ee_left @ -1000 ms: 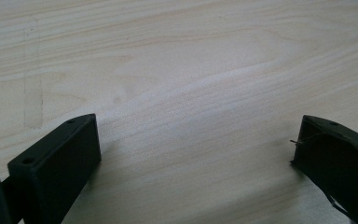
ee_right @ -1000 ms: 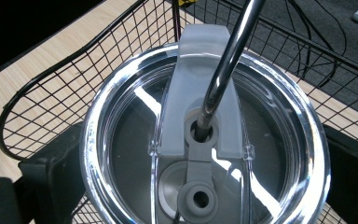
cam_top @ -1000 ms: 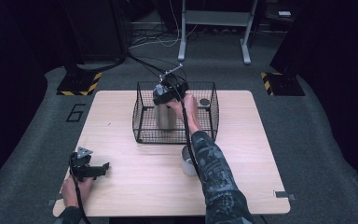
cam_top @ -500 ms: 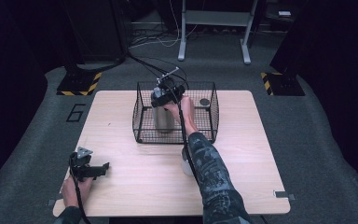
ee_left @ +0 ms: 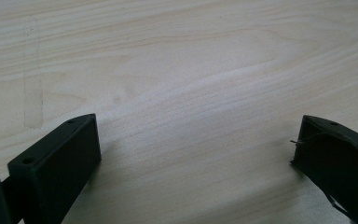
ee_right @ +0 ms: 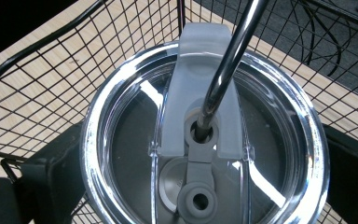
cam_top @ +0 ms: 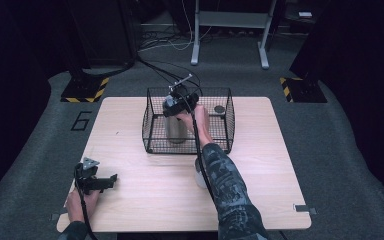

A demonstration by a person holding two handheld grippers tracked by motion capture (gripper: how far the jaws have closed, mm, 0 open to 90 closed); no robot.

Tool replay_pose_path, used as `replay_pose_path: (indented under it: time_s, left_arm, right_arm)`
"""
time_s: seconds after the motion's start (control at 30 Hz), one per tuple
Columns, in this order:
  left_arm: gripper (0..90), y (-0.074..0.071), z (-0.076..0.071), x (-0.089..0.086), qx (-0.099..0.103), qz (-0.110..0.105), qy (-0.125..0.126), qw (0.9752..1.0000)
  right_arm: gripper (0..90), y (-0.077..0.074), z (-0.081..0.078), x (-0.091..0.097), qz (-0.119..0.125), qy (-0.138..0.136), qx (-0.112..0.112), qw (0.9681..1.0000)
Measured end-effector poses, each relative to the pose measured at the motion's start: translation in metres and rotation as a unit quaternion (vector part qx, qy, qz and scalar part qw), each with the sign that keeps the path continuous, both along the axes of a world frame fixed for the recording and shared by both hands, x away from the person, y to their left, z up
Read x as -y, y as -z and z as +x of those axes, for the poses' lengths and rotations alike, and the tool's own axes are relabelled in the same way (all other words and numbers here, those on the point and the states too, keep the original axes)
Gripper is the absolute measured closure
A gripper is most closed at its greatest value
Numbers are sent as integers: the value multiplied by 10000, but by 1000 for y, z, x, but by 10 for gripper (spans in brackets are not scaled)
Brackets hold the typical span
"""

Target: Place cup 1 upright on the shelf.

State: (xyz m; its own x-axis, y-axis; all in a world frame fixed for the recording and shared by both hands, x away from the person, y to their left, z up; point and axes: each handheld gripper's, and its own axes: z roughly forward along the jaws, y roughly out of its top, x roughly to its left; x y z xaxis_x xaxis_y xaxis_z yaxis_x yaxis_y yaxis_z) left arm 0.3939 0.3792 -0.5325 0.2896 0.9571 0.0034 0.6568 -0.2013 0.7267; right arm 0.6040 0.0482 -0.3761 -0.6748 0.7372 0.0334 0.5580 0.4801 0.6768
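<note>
A steel tumbler (cam_top: 175,127) with a clear lid (ee_right: 205,140) and a metal straw (ee_right: 228,60) stands upright in the left part of a black wire basket (cam_top: 227,125). My right gripper (cam_top: 182,97) reaches down into the basket from above. In the right gripper view its jaws press on both sides of the lid rim, so the right gripper (ee_right: 200,168) is shut on the tumbler. My left gripper (cam_top: 102,181) rests near the table's front left corner. The left gripper (ee_left: 196,140) is open over bare wood, with nothing between its jaws.
A small dark round object (cam_top: 219,109) lies in the basket's far right corner. A pale cup (cam_top: 198,175) sits on the wooden table (cam_top: 145,200) beside the right forearm, partly hidden by it. Cables run over the floor behind the basket.
The right gripper and the tumbler have shifted slightly left and lower inside the basket. The left gripper has stayed where it was.
</note>
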Motion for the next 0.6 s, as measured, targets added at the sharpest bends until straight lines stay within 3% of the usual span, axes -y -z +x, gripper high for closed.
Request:
replay_pose_path:
  time_s: [0.2,0.33,0.5,0.6]
  left_arm:
    - [2,0,0,0,1,-2,-3,10000]
    - [2,0,0,0,-3,-8,-4,10000]
    - [2,0,0,0,-1,-9,-6,10000]
    - [2,0,0,0,-20,13,19,10000]
  right_arm:
    - [24,0,-3,1,49,-9,-21,10000]
    - [0,-3,-5,-2,98,-10,-164,9998]
    - [0,-9,-9,3,91,25,-149,9998]
    - [0,-15,-12,10,251,-4,-34,9997]
